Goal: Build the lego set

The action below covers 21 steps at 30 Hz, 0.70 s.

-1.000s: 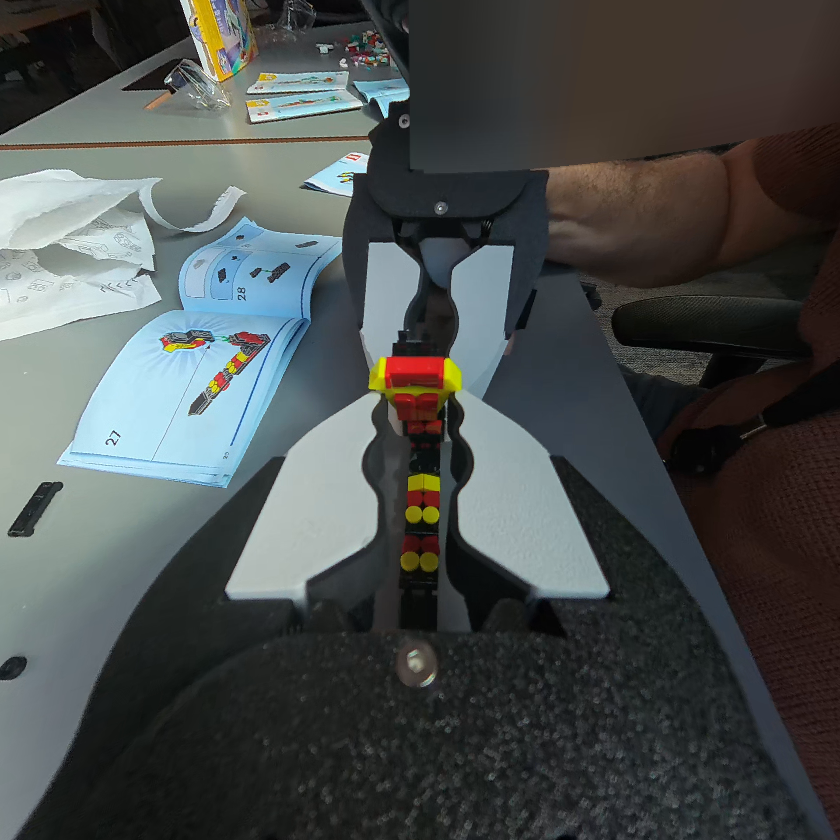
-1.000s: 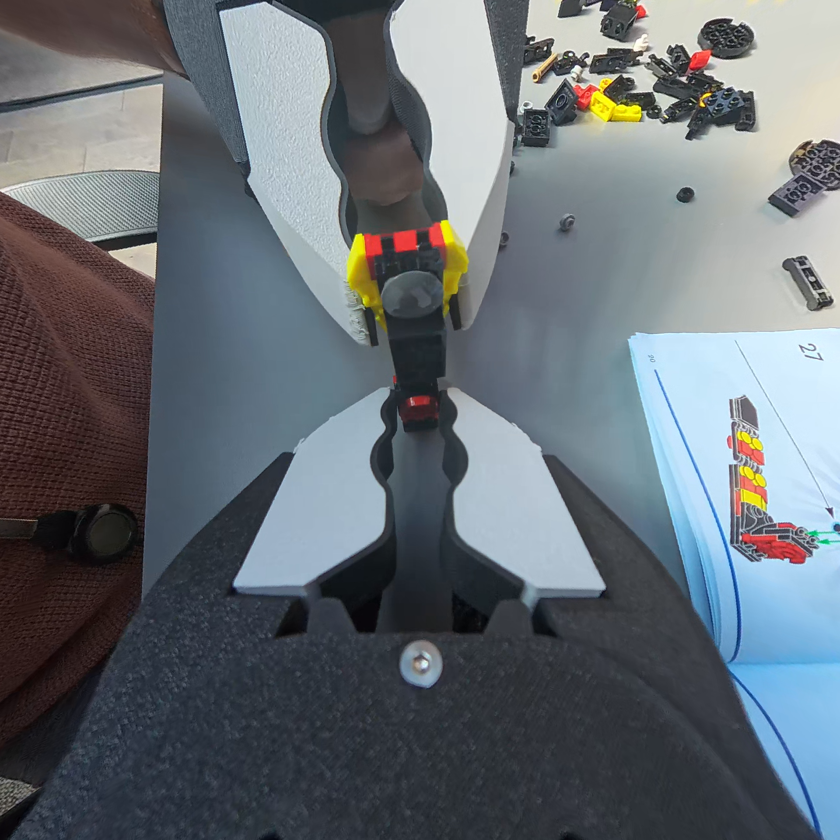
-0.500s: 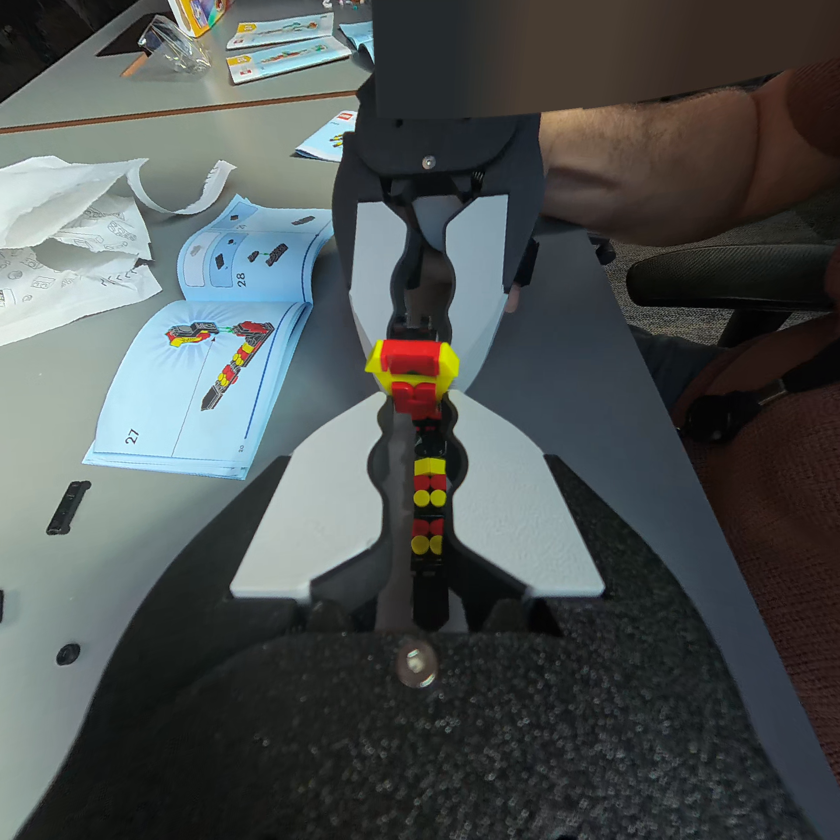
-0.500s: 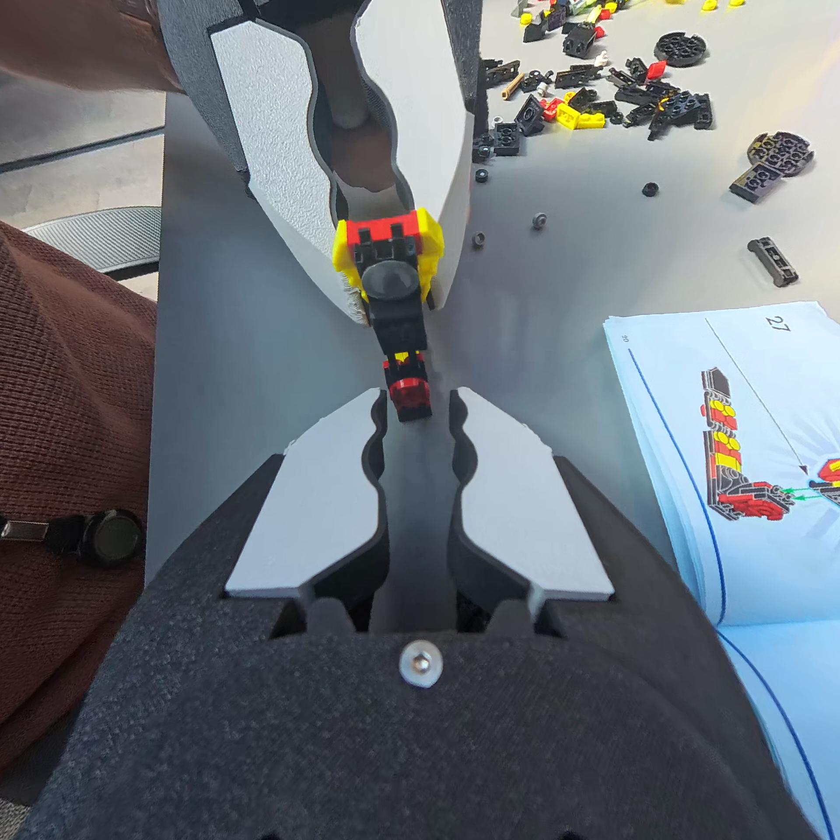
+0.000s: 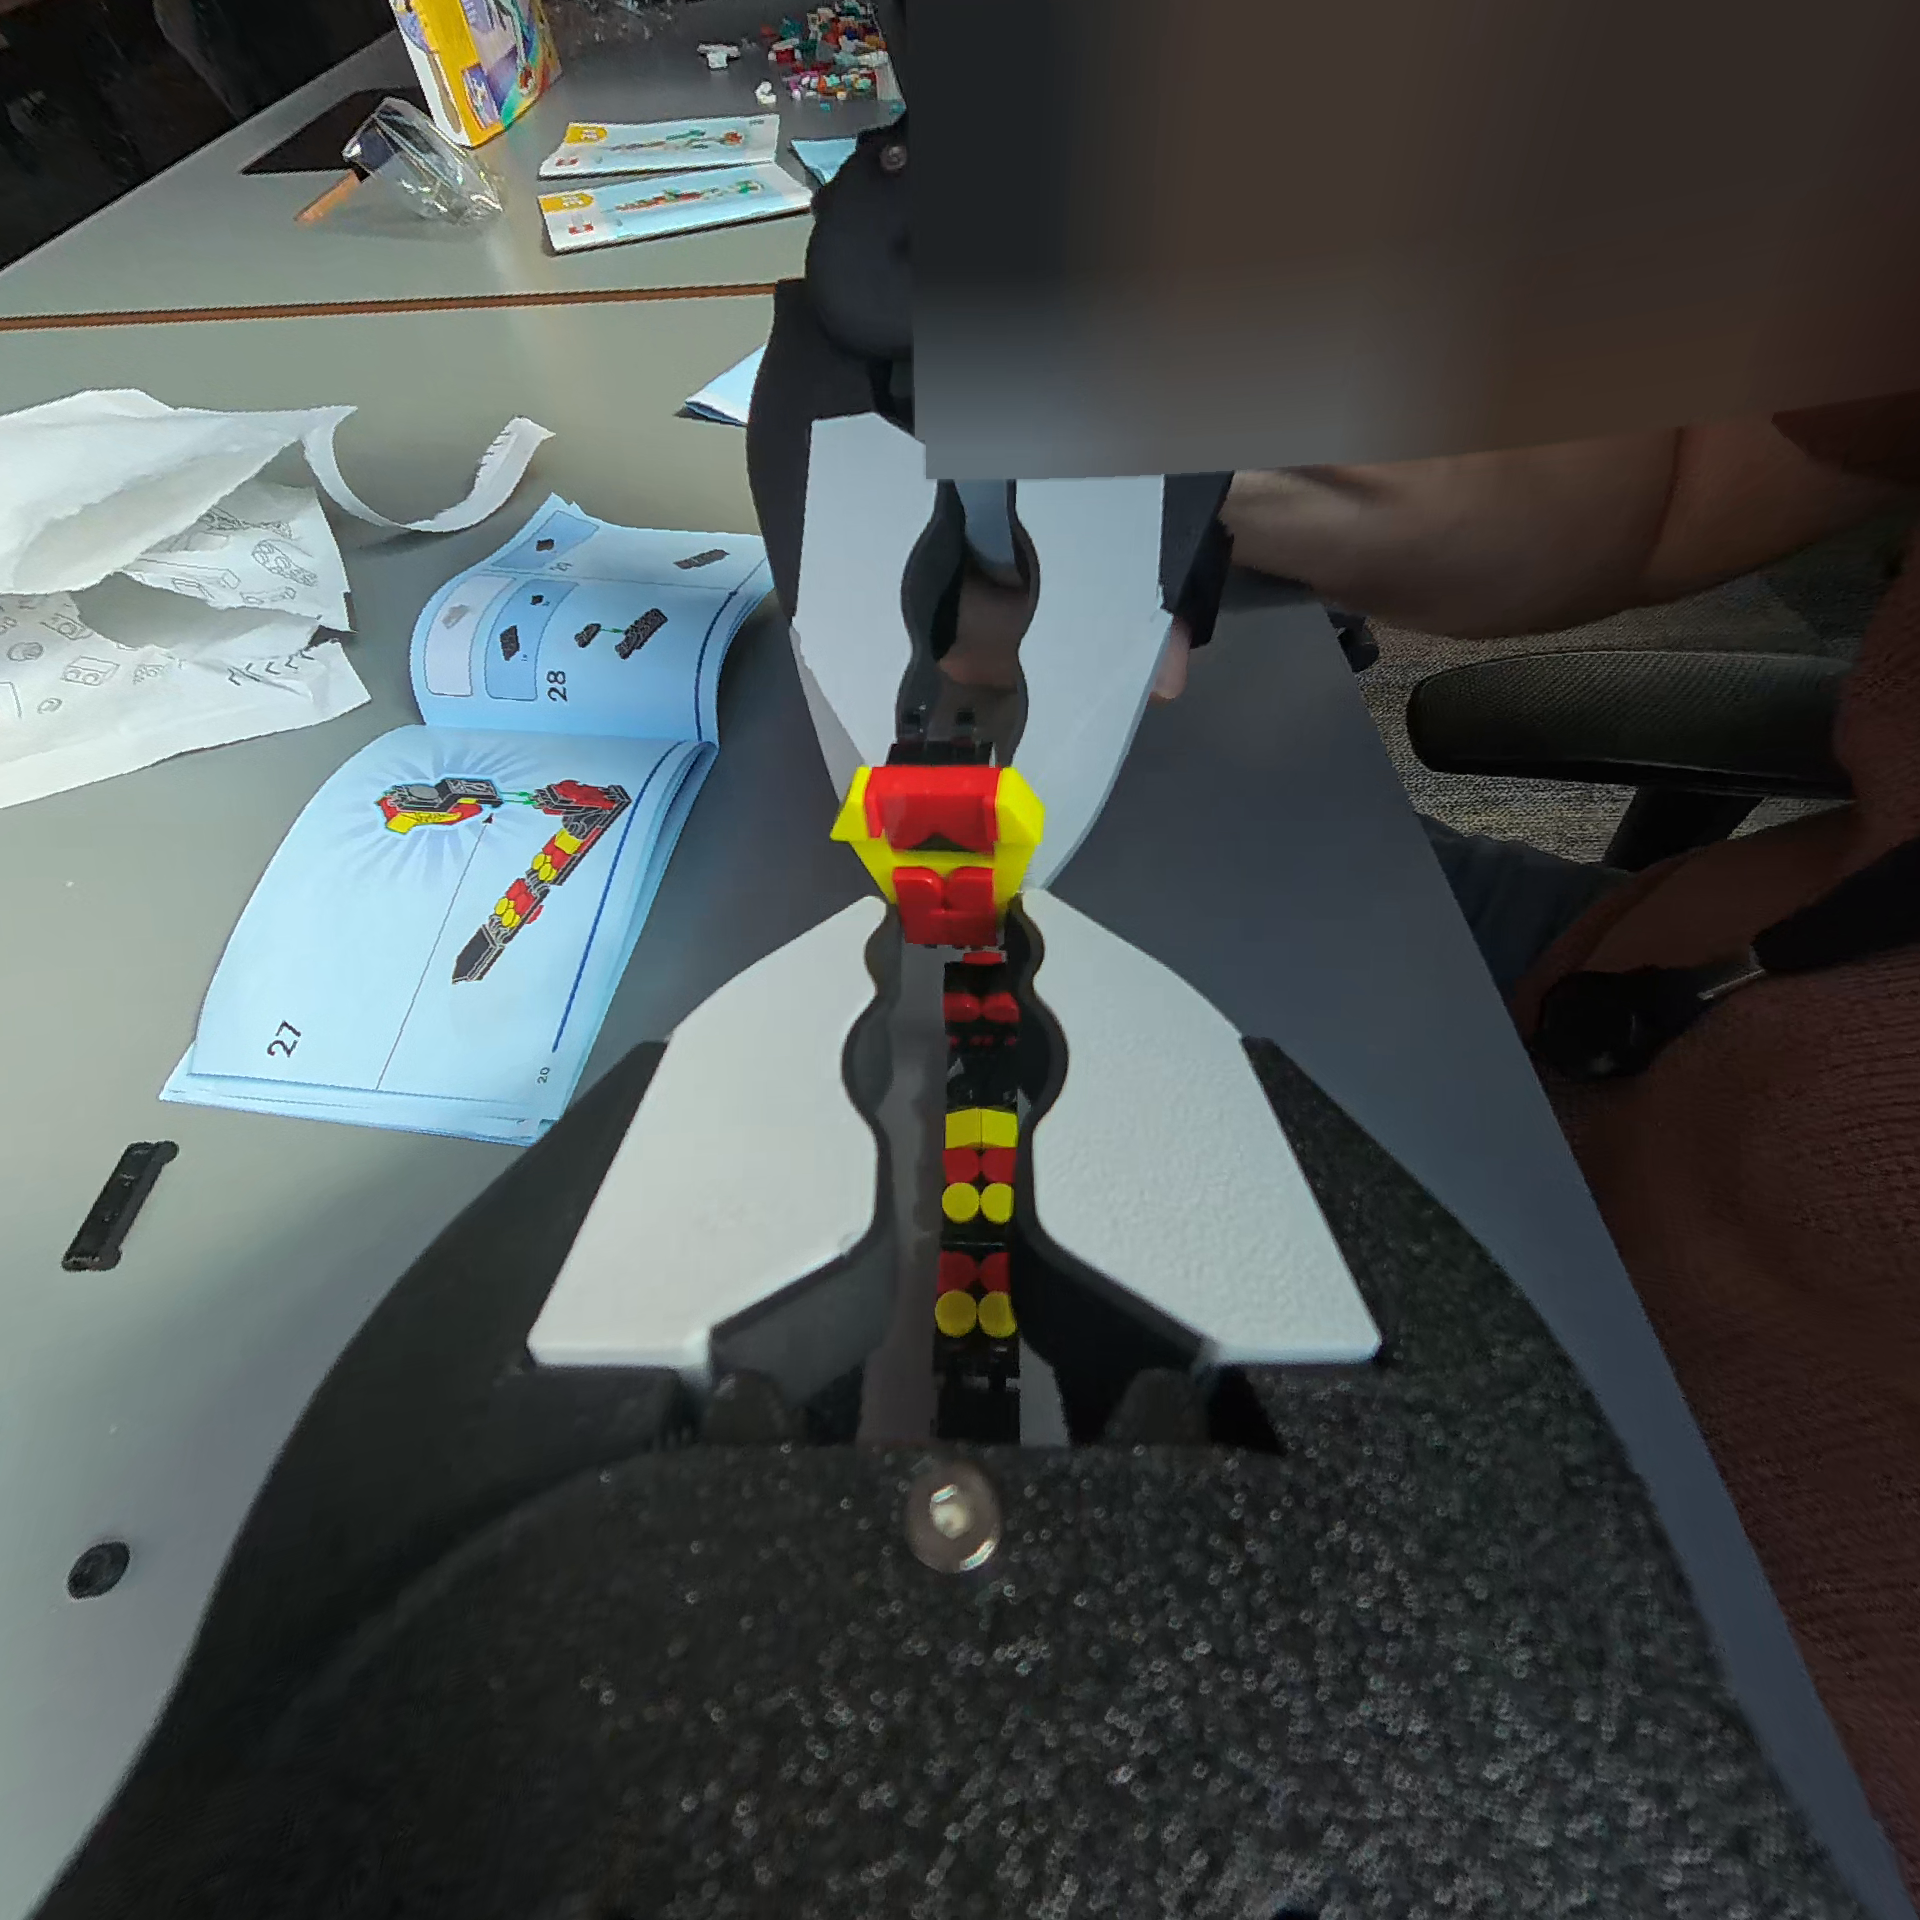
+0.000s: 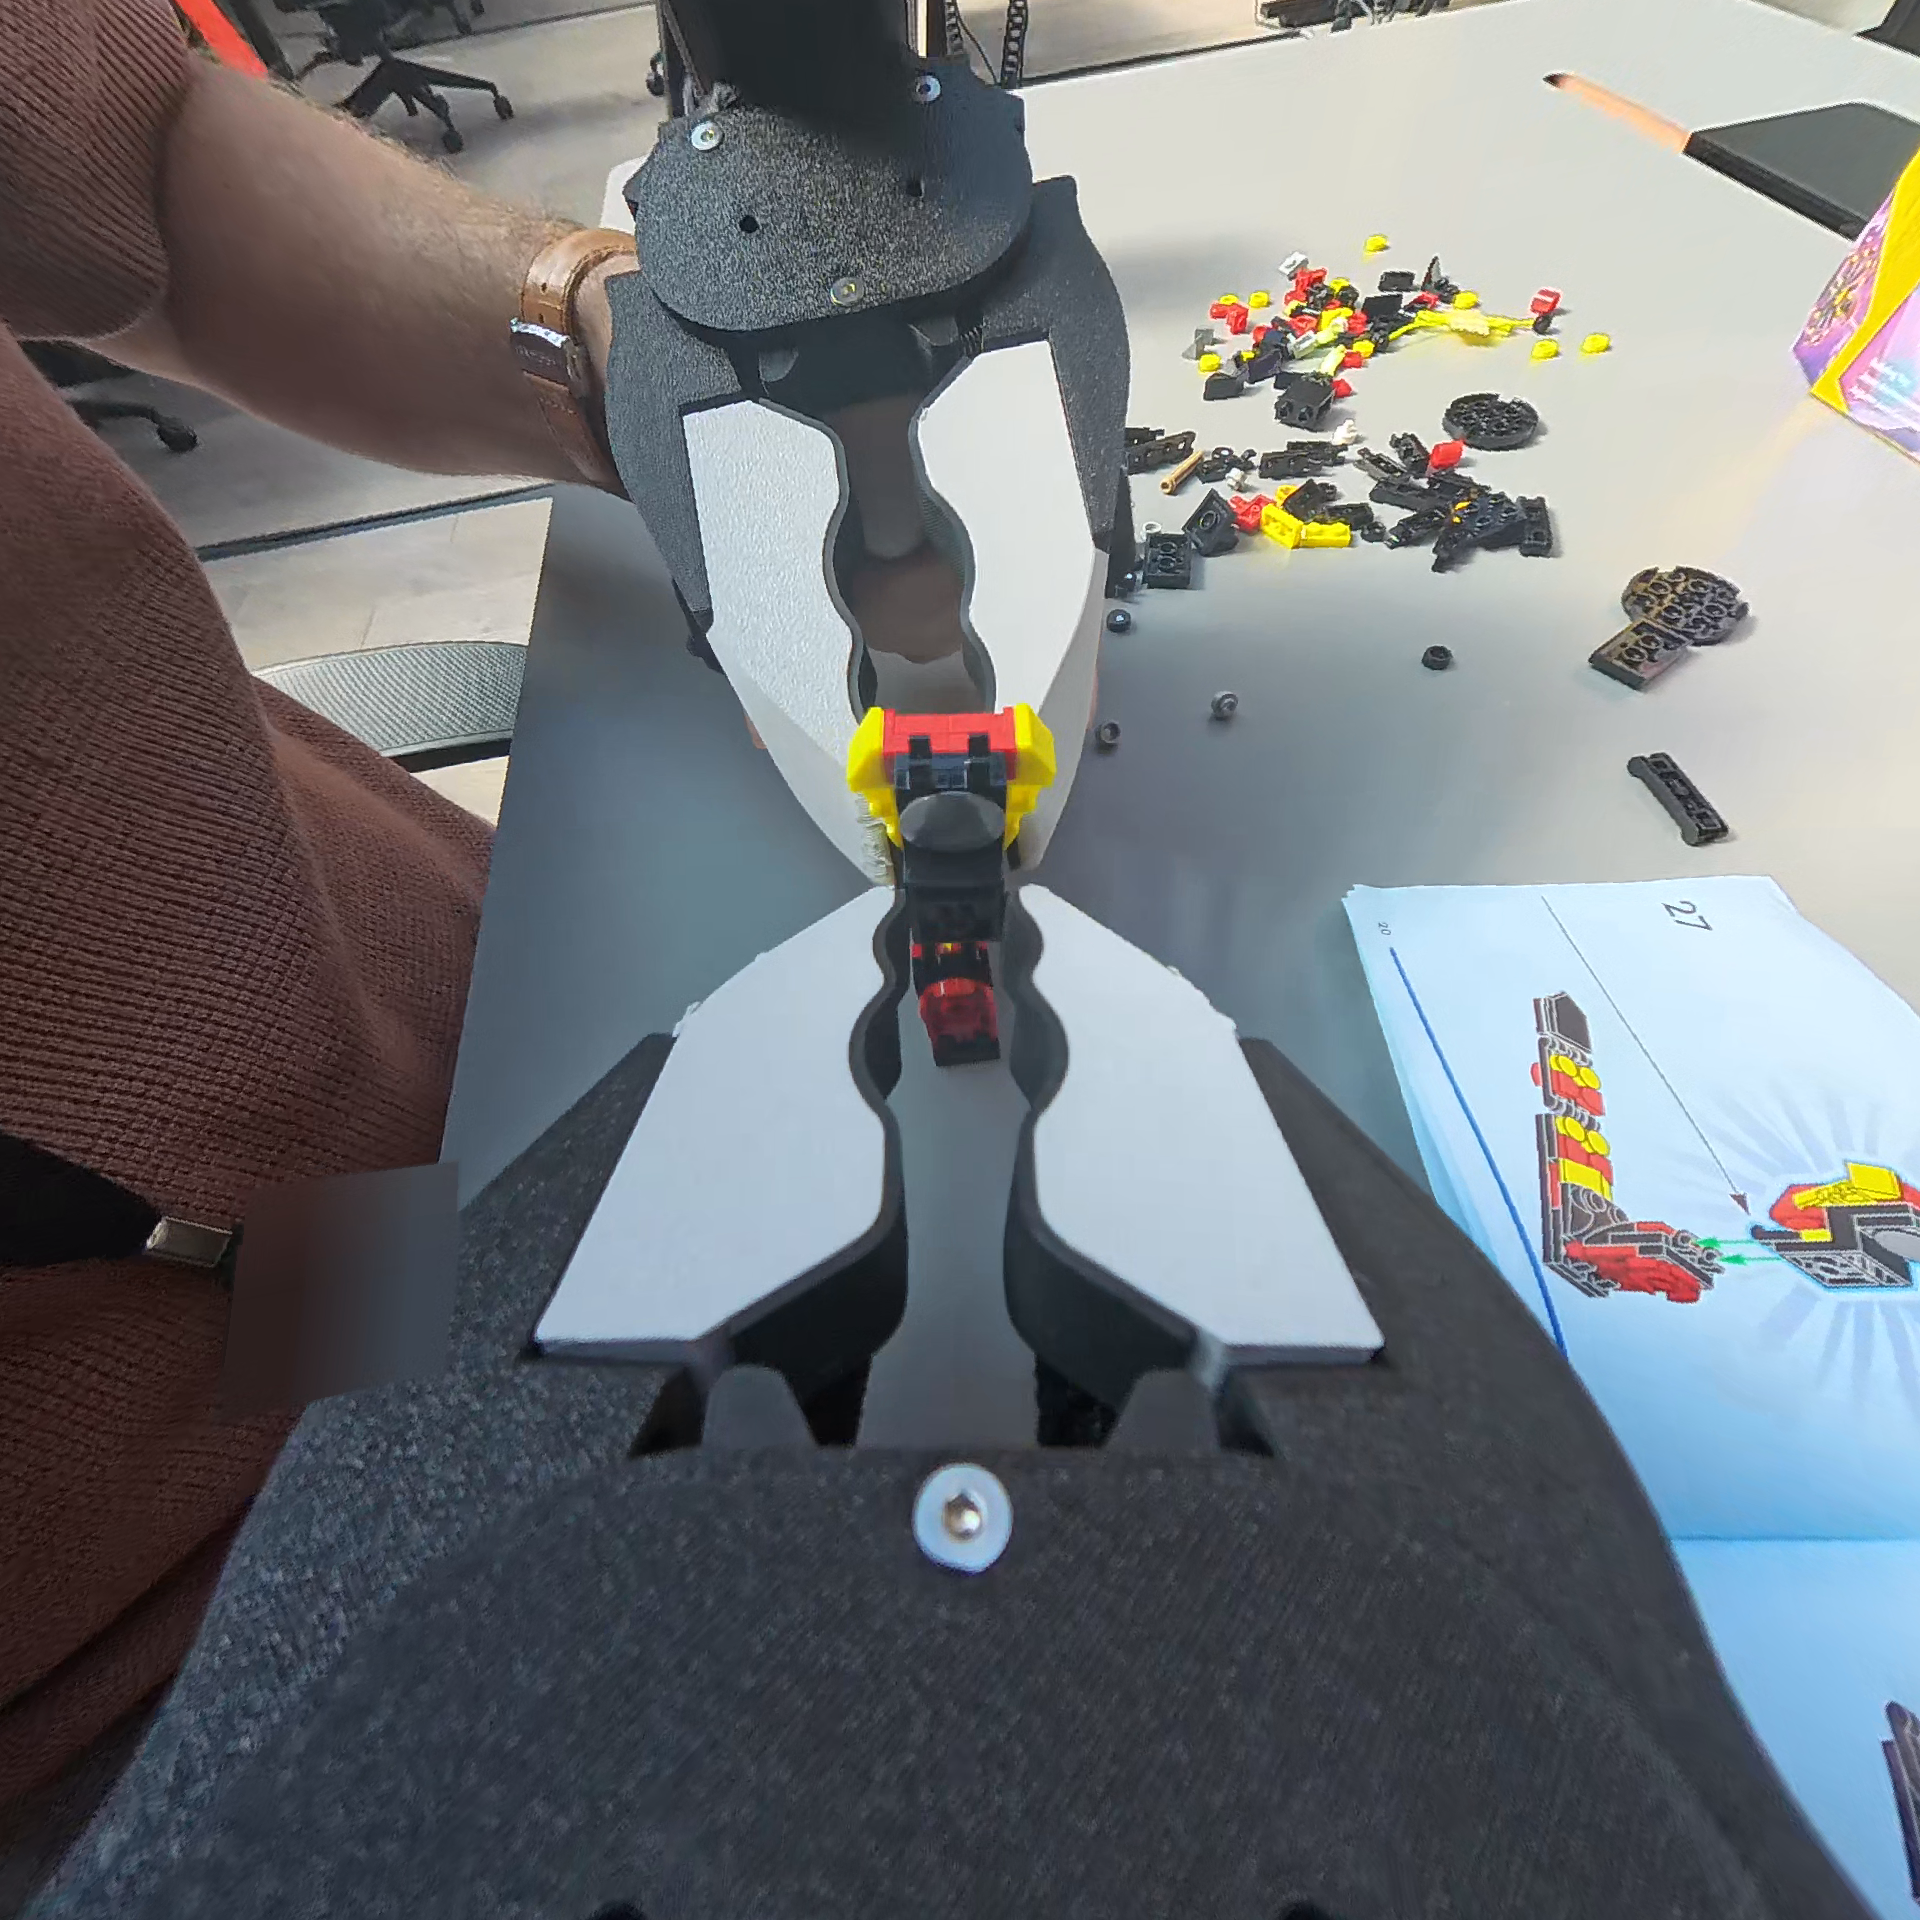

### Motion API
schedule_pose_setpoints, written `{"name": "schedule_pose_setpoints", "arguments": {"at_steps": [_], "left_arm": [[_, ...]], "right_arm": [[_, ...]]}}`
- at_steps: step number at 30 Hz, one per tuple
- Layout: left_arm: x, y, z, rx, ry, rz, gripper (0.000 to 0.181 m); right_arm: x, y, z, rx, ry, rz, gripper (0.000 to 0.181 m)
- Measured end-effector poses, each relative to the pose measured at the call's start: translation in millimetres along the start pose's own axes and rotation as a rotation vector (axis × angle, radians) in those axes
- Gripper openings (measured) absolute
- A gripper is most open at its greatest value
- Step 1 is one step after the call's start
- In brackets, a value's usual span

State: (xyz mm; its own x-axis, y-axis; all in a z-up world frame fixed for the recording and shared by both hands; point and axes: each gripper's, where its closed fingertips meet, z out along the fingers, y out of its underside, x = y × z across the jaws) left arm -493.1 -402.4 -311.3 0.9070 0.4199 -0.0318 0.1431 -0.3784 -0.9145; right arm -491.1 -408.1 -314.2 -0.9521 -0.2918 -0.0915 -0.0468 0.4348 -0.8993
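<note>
The jaws of the left gripper were clamped by their tips on the yellow and red head of the lego model, one tip on each side of it. The jaws of the right gripper stood a little apart, with the black stem and red end of the same model between their tips. A thin dark gap showed on each side of that stem, so I cannot tell if they pressed it or only surrounded it.

The two grippers met tip to tip above the grey worktop, near its edge, and the model was in the air between them. In the left wrist view a long black strip with red and yellow studs ran from the head back along the gap of the left jaws, close to one finger. Whether this strip lay between the fingers or under them was not clear.

An open blue instruction booklet lay flat on the worktop, beside the grippers. Behind it was a torn white paper bag. A pile of loose bricks, black, red and yellow, was spread farther away, with some small black pieces lying apart from the pile, and one black bar near the booklet. A person's forearm with a brown wrist strap was behind the left gripper. A yellow box stood on the far table.
</note>
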Motion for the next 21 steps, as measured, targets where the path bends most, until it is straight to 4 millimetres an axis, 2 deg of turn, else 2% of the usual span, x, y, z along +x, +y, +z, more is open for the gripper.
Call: {"name": "schedule_pose_setpoints", "arguments": {"at_steps": [5,13,21], "left_arm": [[-3,9,6,-0.032,0.005,-0.061,0.019],[-2,2,-2,0.009,-0.024,-0.037,0.02],[-4,-2,-5,0.106,-0.046,-0.015,0.02]], "right_arm": [[5,11,2,-0.069,-0.037,0.022,0.016],[1,1,1,-0.127,-0.057,-0.022,0.016],[6,9,0,-0.17,-0.032,-0.052,0.016]]}}
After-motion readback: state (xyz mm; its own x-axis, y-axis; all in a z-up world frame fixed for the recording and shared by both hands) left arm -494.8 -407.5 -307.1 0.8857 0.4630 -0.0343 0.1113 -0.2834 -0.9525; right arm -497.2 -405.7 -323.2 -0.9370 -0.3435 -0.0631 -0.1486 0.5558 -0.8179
